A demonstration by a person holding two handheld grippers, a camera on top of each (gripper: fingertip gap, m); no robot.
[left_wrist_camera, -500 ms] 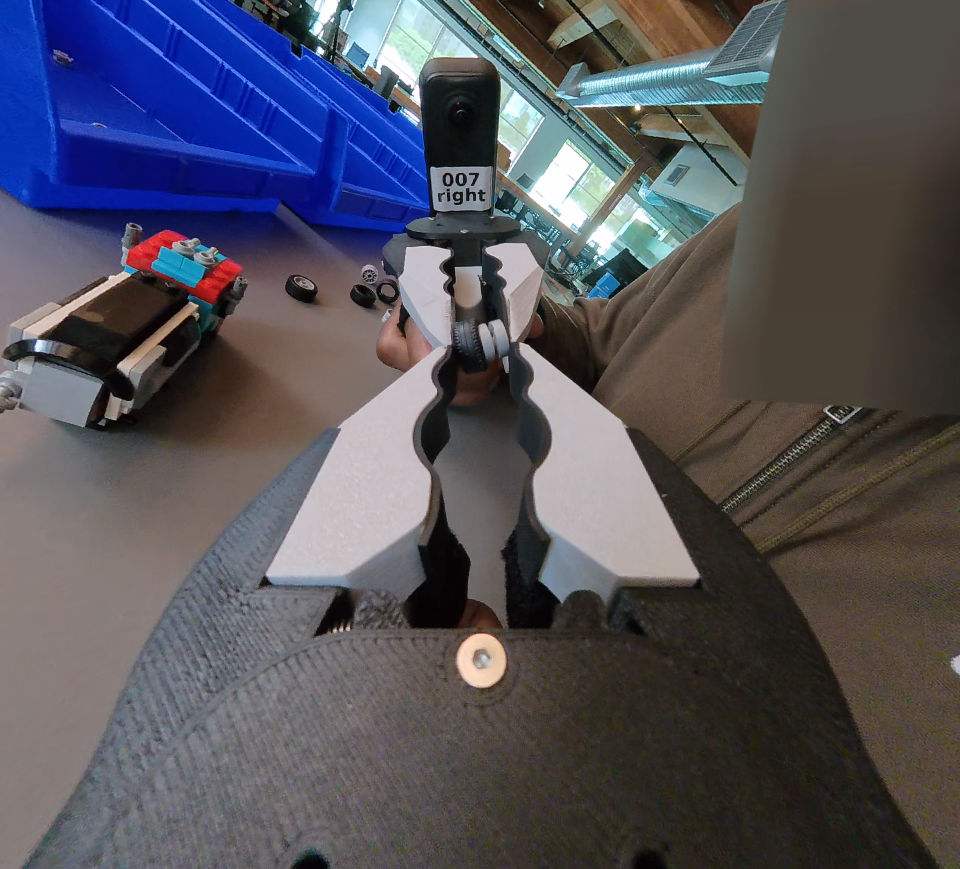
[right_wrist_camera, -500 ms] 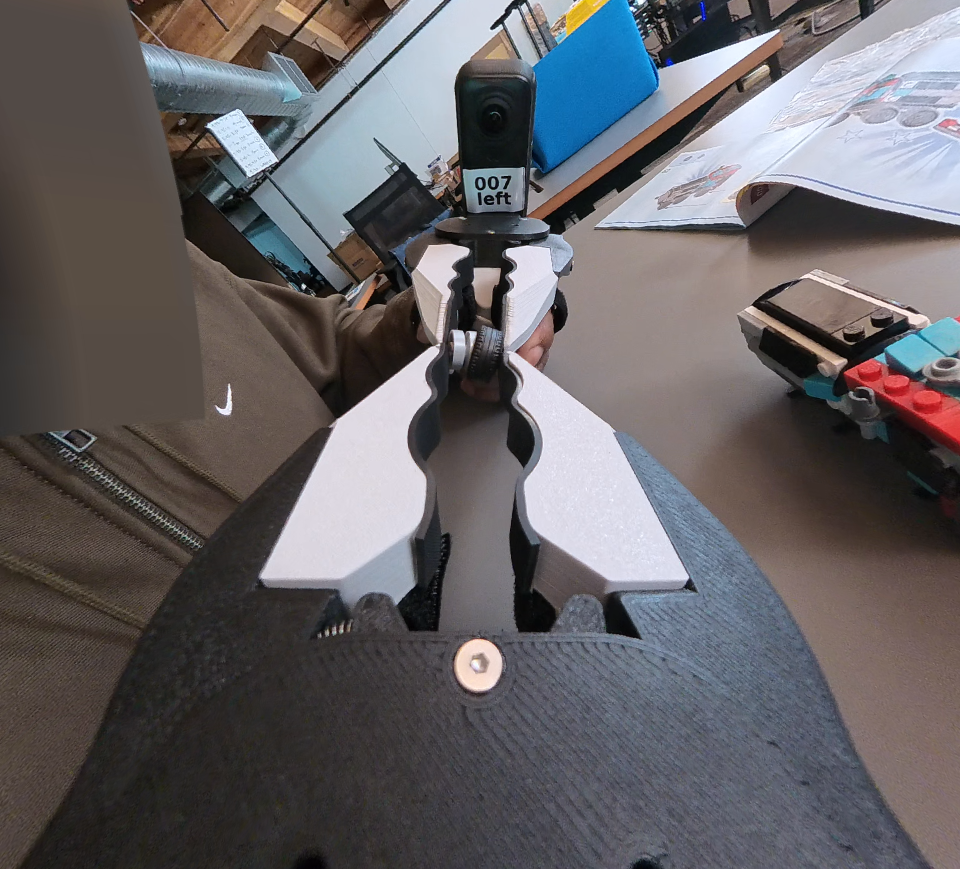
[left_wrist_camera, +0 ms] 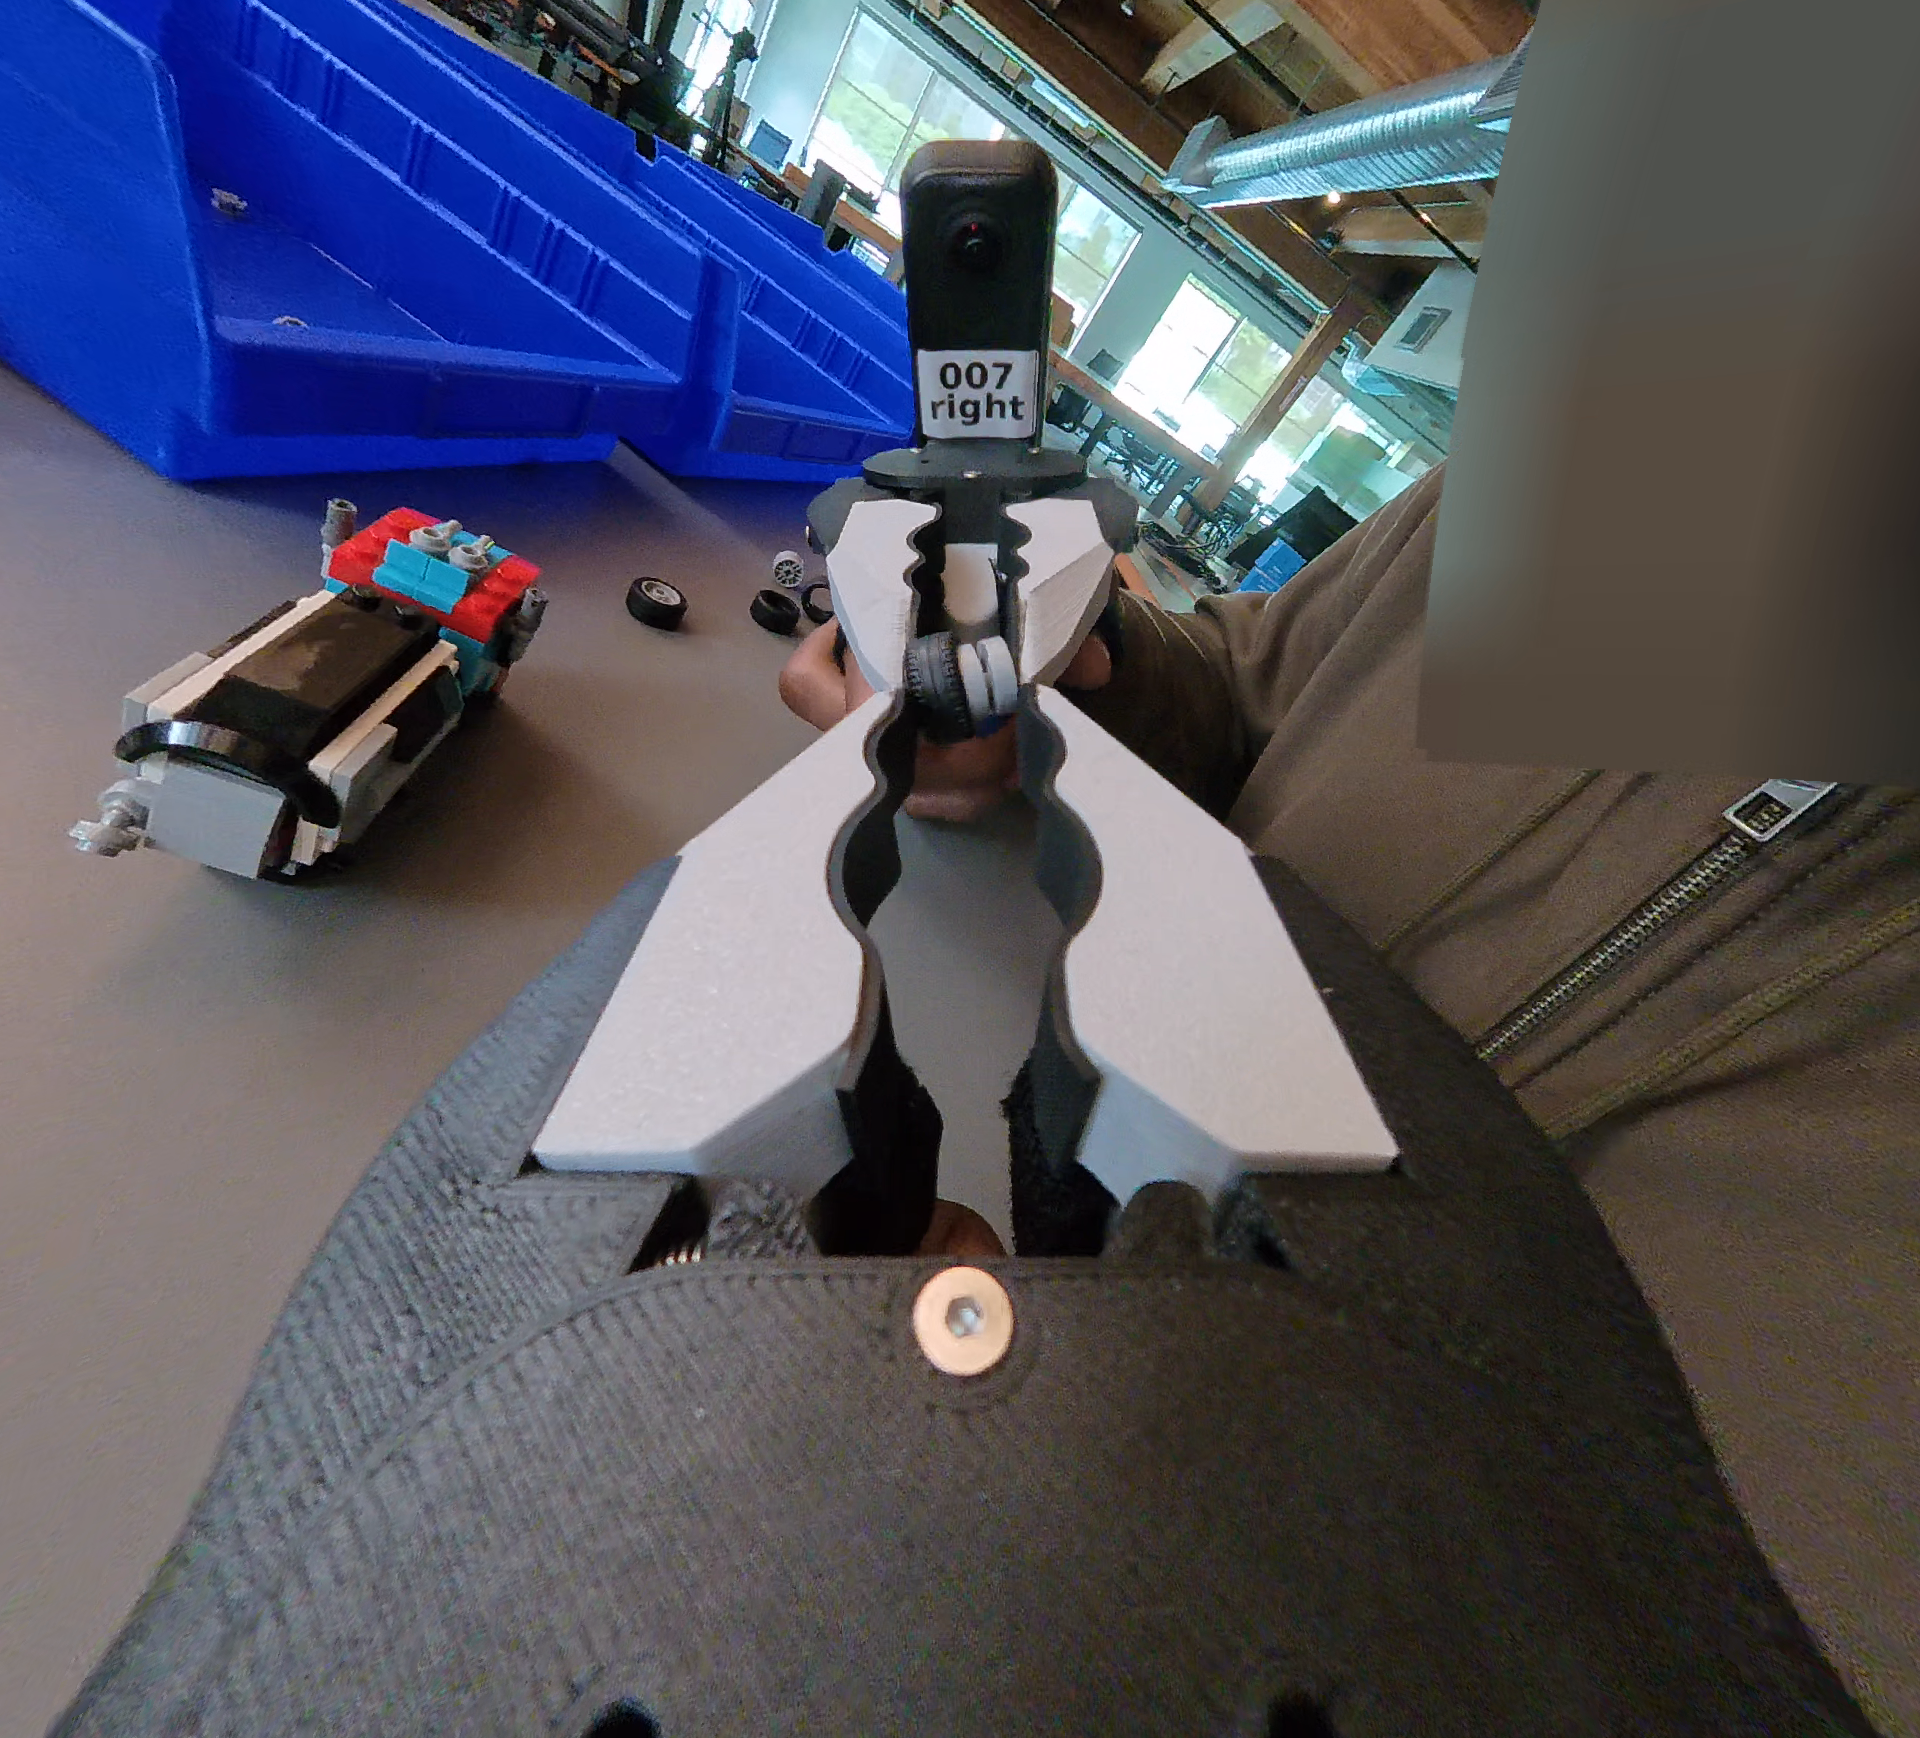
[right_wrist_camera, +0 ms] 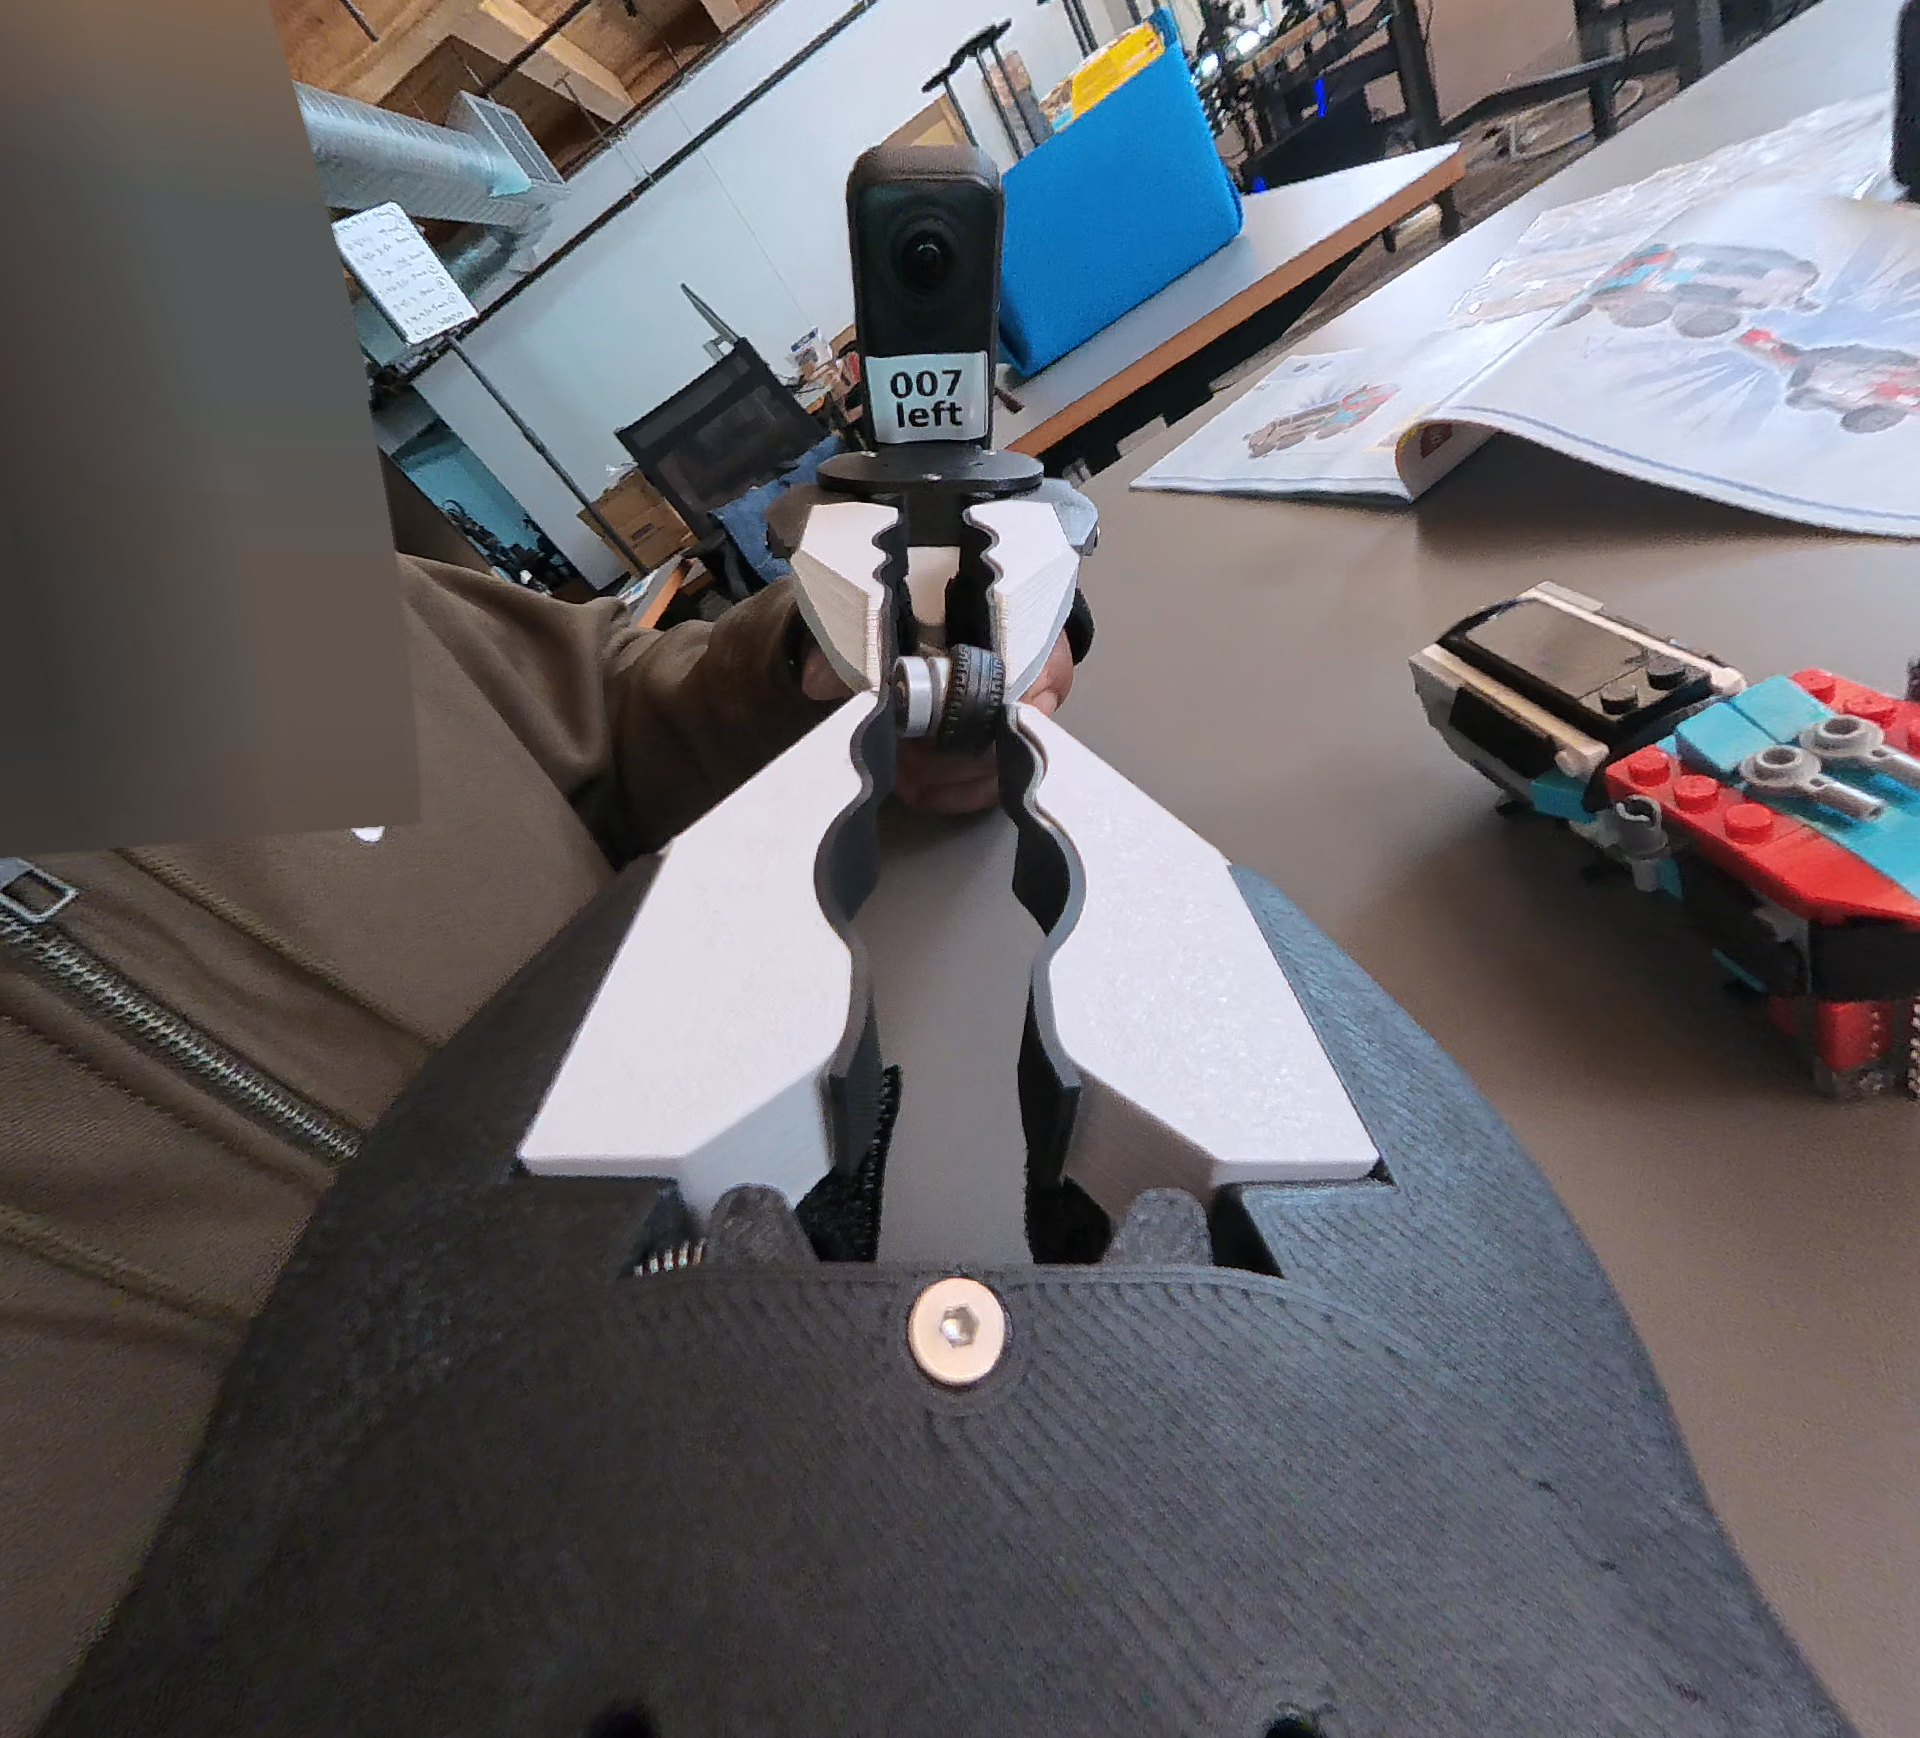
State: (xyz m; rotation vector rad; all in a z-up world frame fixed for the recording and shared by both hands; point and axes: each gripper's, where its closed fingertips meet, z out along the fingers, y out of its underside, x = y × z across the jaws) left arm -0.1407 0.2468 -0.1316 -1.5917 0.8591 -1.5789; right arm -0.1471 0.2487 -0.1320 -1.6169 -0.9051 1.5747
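While grippers meet tip to tip above dark grey table (left_wrist_camera: 468,940): left gripper (left_wrist_camera: 961,720) and right gripper (right_wrist_camera: 940,730) jaws narrowed, both seem to pinch same pair, black rubber tyre (left_wrist_camera: 933,680) against grey plastic wheel hub (left_wrist_camera: 989,675). Red-white-teal brick-built truck (left_wrist_camera: 312,701) lies well apart on table.

Two matching handheld grippers are facing each other: the left gripper (left_wrist_camera: 961,701) and right gripper (right_wrist_camera: 945,701) are each showing pale grey, wedge-shaped fingers (left_wrist_camera: 769,940) with dark wavy inner edges, sitting in a black ribbed printed housing (left_wrist_camera: 935,1480) fastened by a single silver hex screw (left_wrist_camera: 962,1321). Each is carrying a black upright camera (left_wrist_camera: 977,275) wearing a white label. The person is wearing an olive-brown zip-up jacket (left_wrist_camera: 1662,1013) with a metal zipper (left_wrist_camera: 1621,940).
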